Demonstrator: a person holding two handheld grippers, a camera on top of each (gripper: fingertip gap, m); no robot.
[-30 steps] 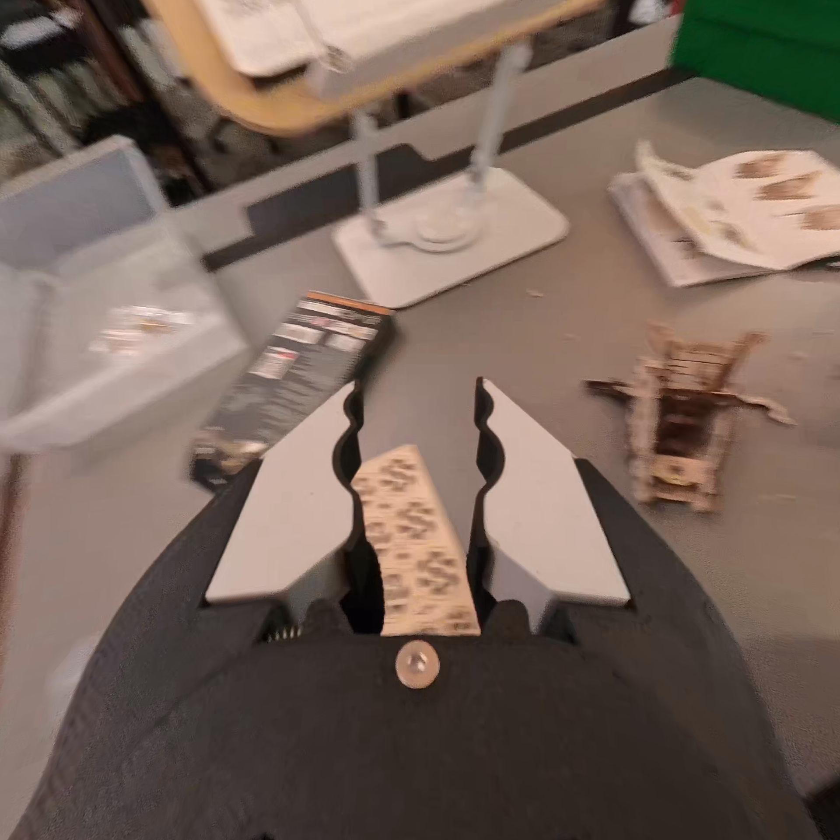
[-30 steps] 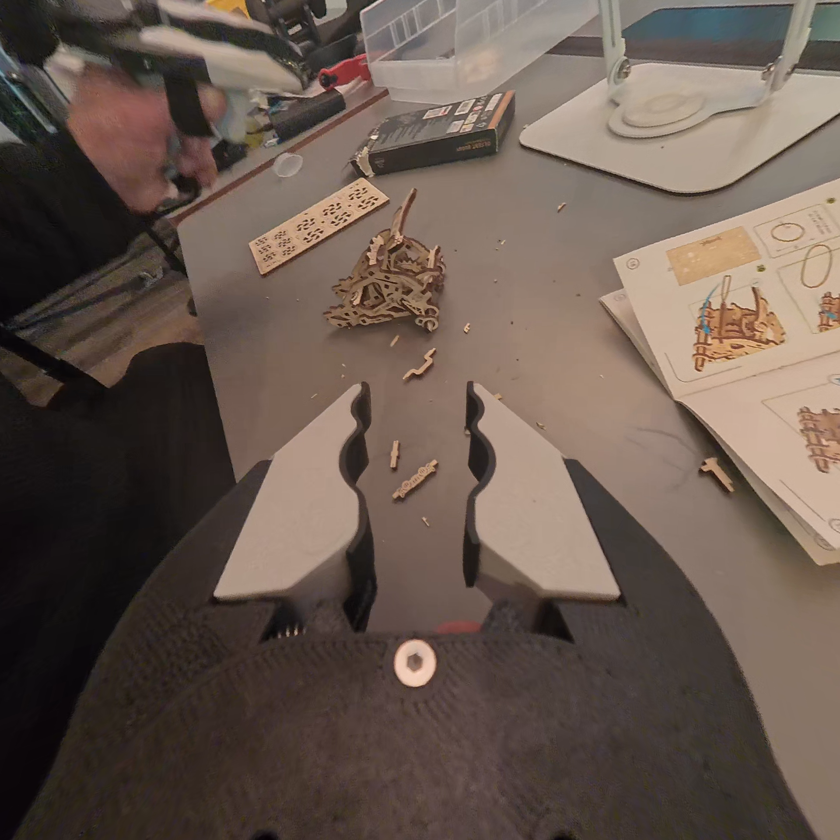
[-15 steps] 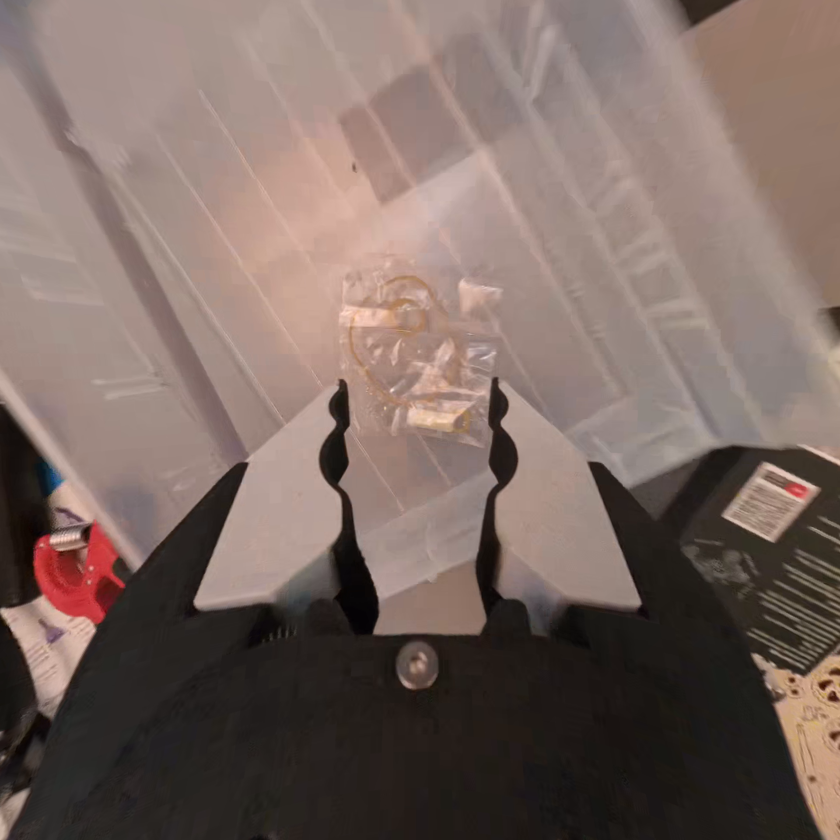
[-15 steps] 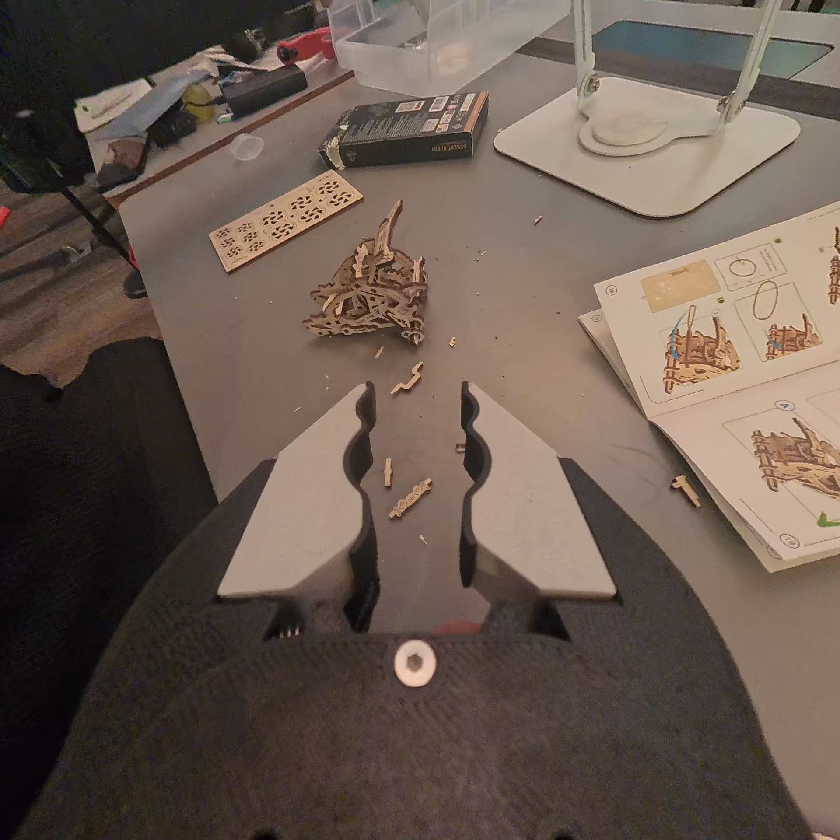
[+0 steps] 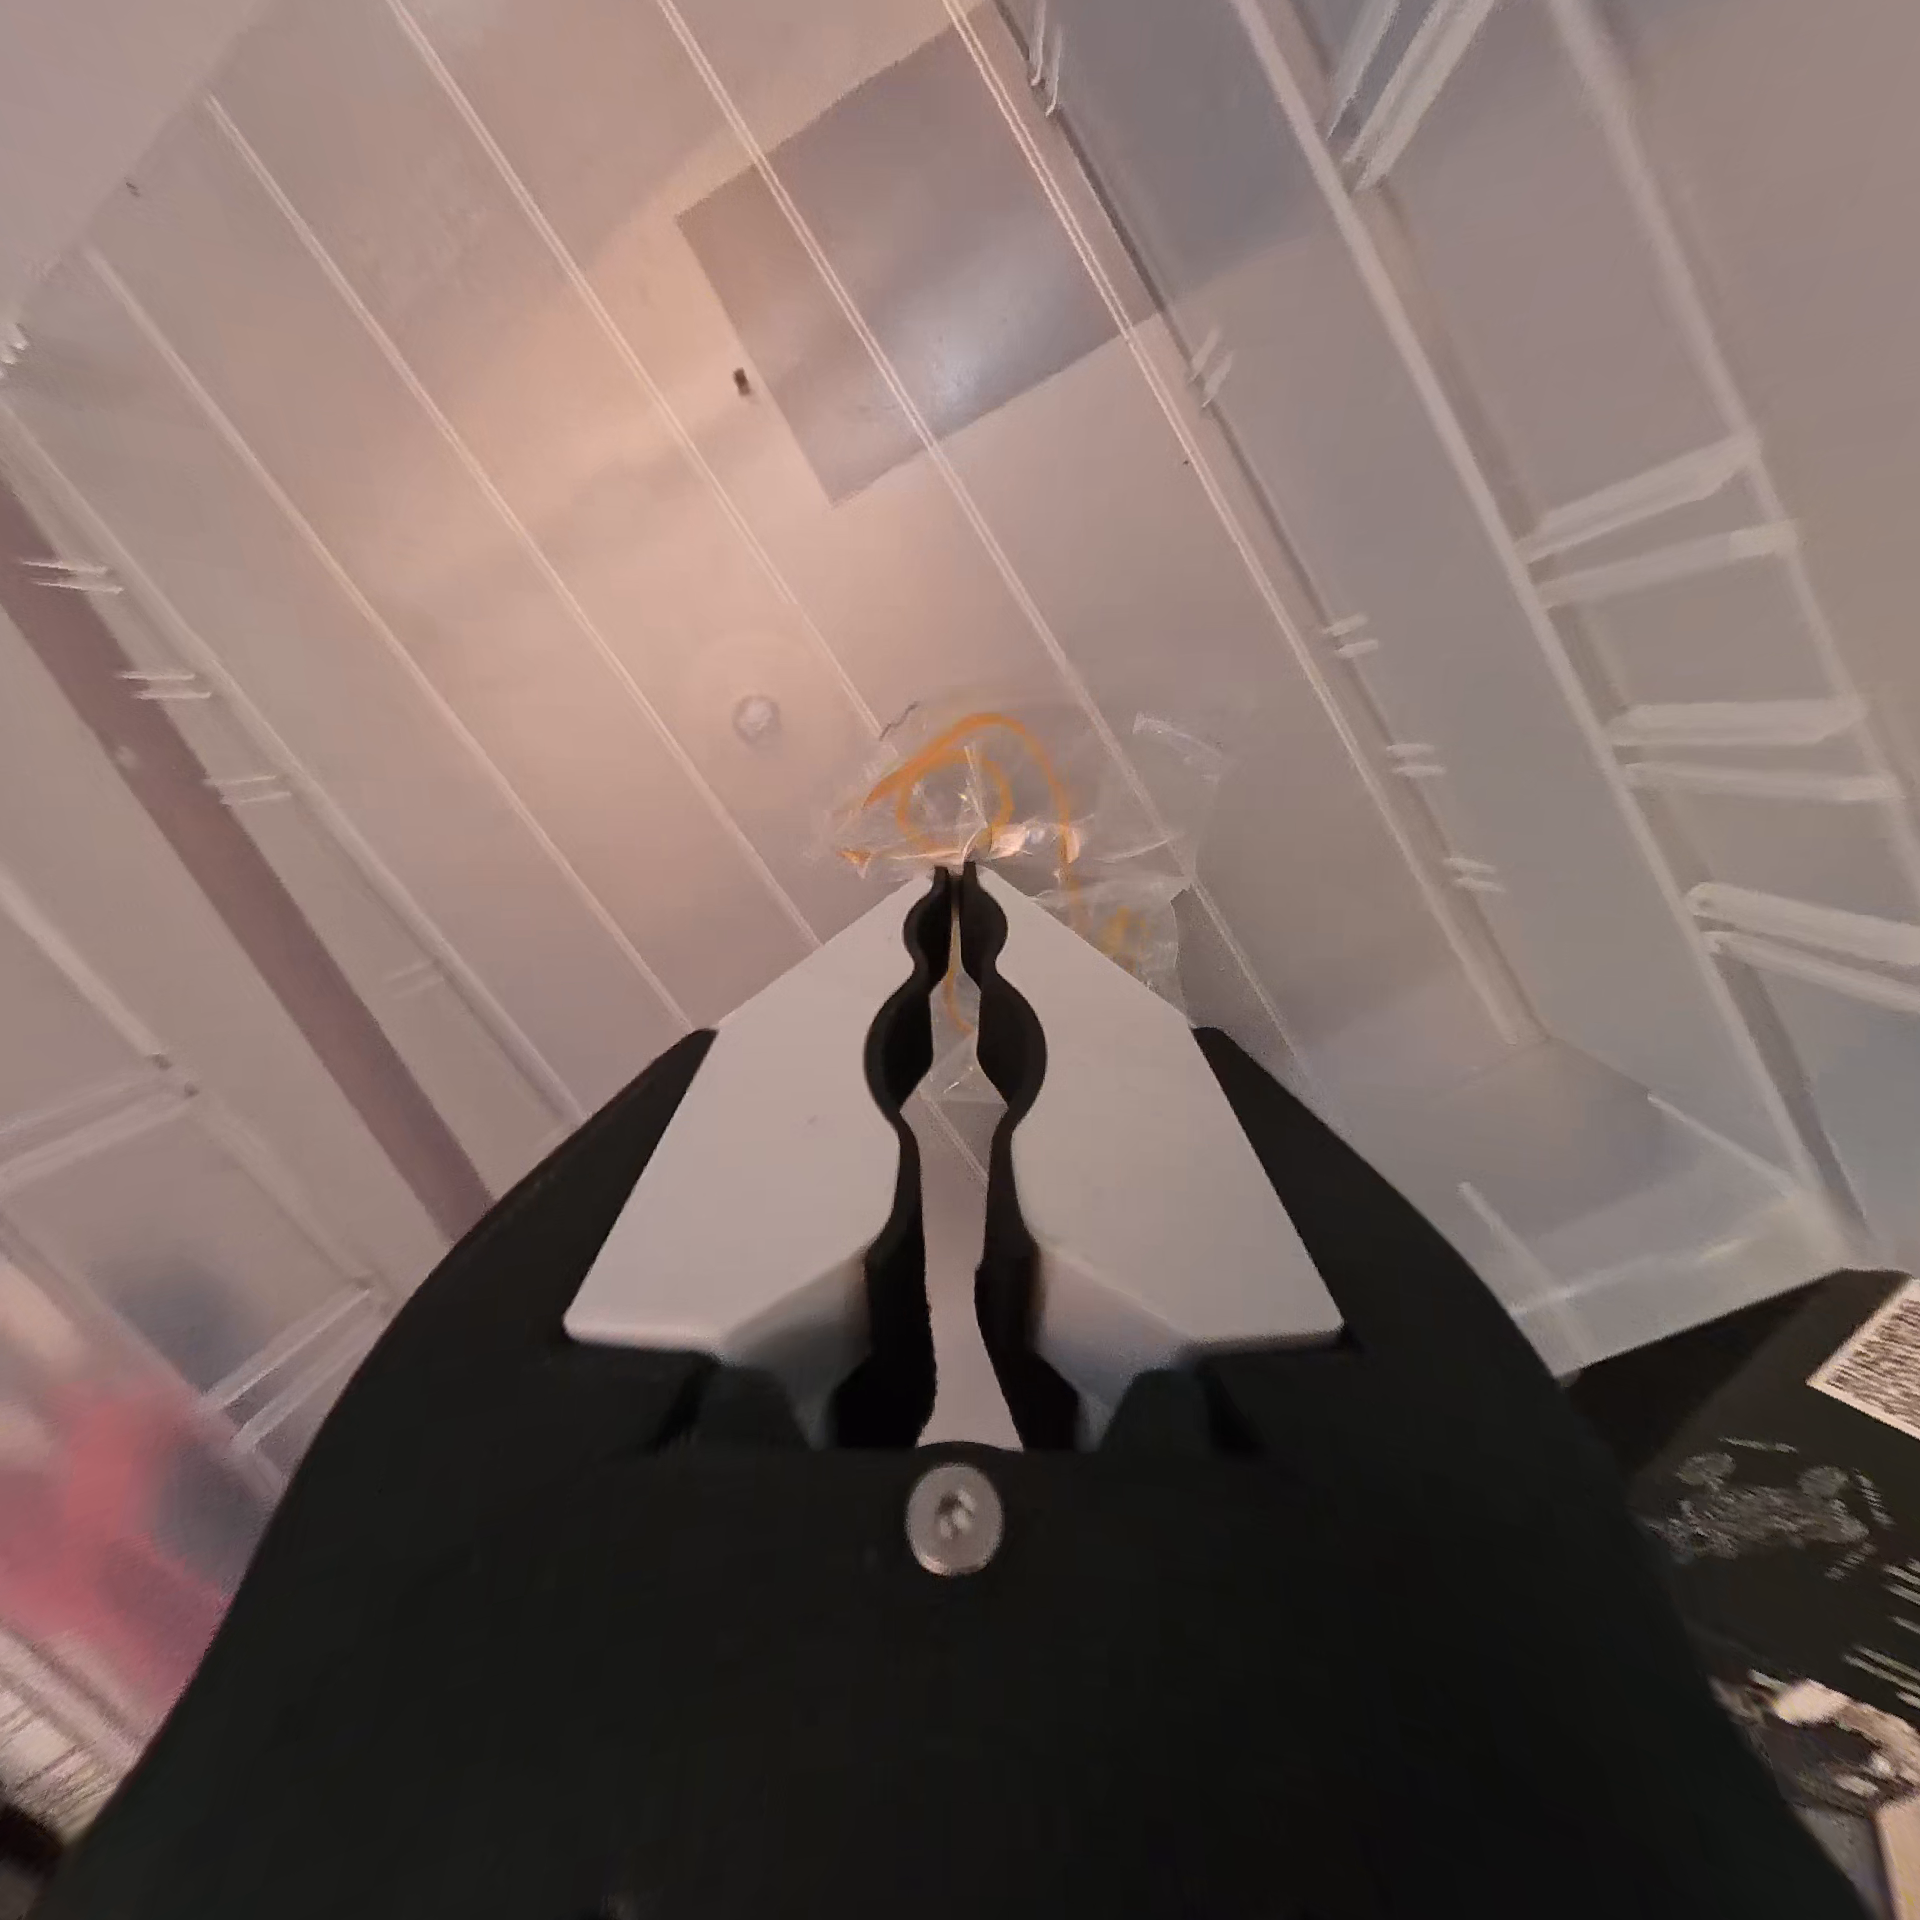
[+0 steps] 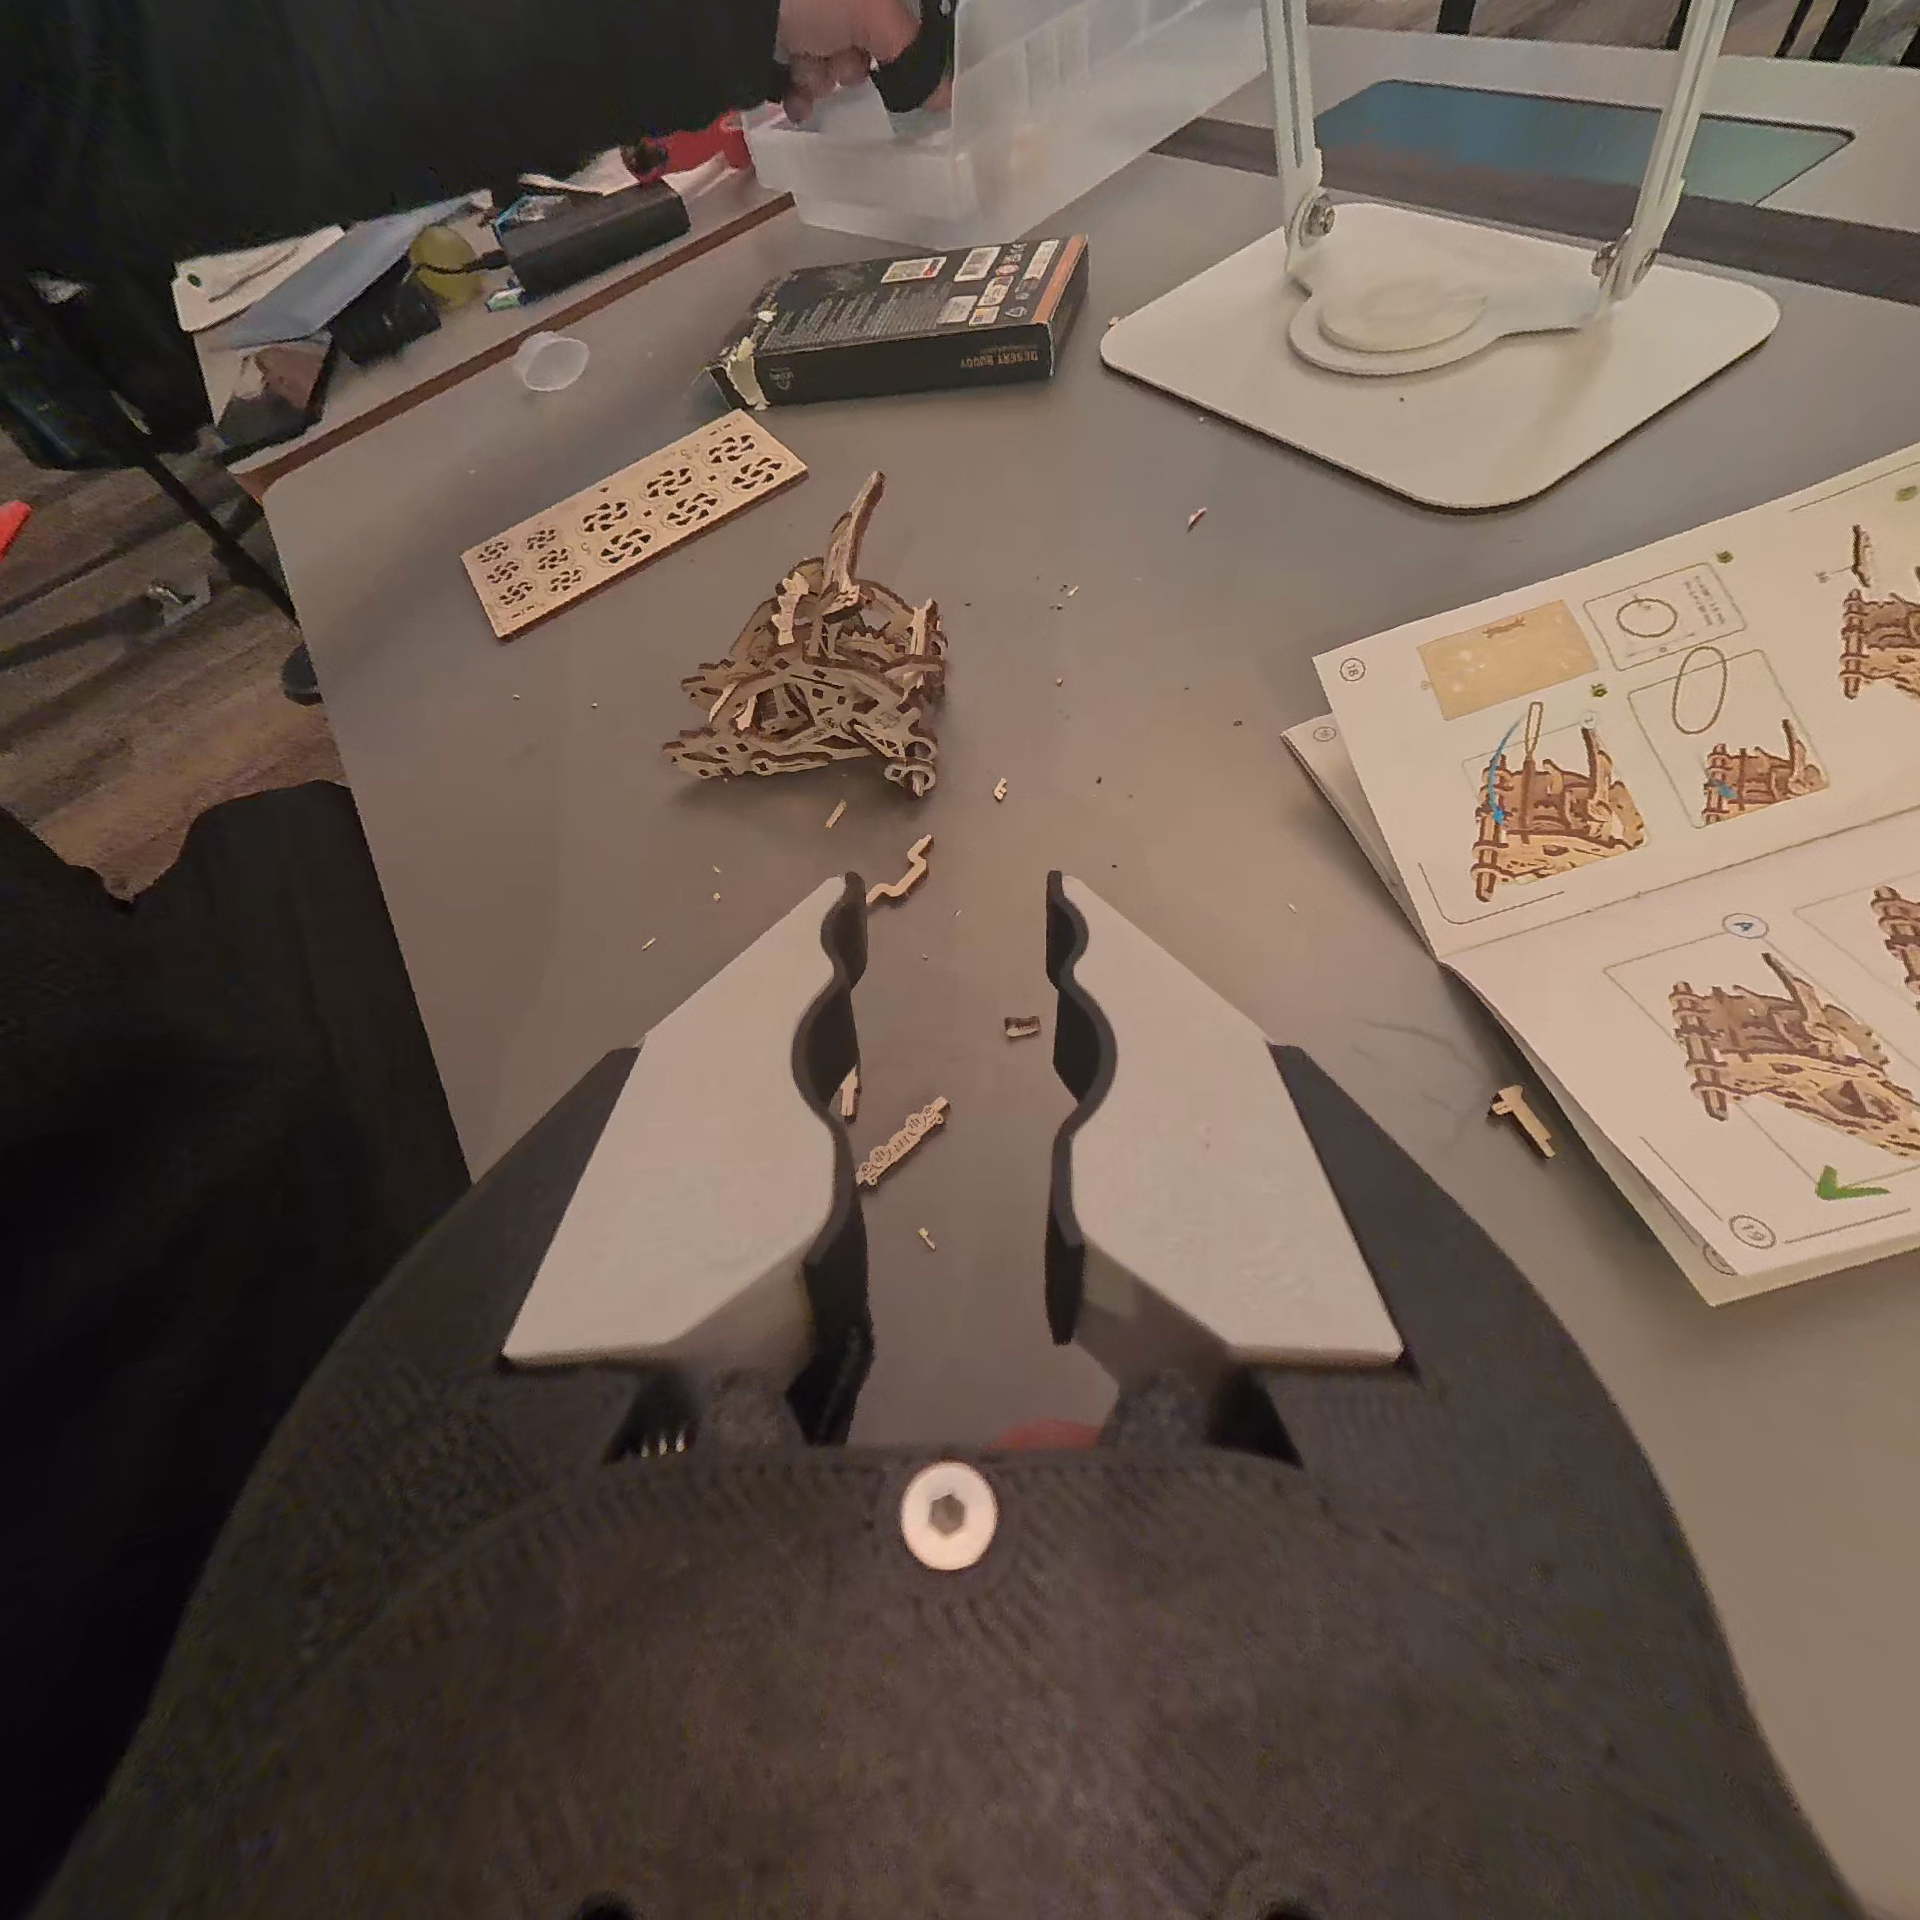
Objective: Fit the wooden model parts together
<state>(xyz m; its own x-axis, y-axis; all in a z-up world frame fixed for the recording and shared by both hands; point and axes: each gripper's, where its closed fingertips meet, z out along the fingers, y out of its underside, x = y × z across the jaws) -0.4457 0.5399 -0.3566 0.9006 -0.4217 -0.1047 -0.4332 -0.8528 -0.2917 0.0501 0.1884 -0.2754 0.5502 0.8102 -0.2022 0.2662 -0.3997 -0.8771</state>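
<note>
My left gripper (image 5: 954, 875) is inside a clear plastic bin (image 5: 1558, 540) and is shut on a small clear plastic bag (image 5: 977, 800) with a yellow rubber band in it. My right gripper (image 6: 954, 894) is open and empty, low over the grey table (image 6: 1195, 727). A half-built wooden model (image 6: 816, 681) stands ahead of it. A wooden parts sheet (image 6: 634, 520) lies to the model's left. Small loose wooden pieces (image 6: 902, 1141) lie between the right fingers, and a hooked piece (image 6: 902, 875) lies by the left fingertip.
A black box (image 6: 914, 322) lies behind the model and shows at the left wrist view's right edge (image 5: 1787, 1538). A white stand base (image 6: 1444, 353) is at back right, an open instruction booklet (image 6: 1683, 831) at right. A person's hand (image 6: 831, 52) reaches into the bin (image 6: 935, 177). The gap from one gripper's tips to the other's is roughly 60 cm.
My left gripper swung from the table to the bin, moved down to the bag and shut on it. My right gripper stayed open and almost still.
</note>
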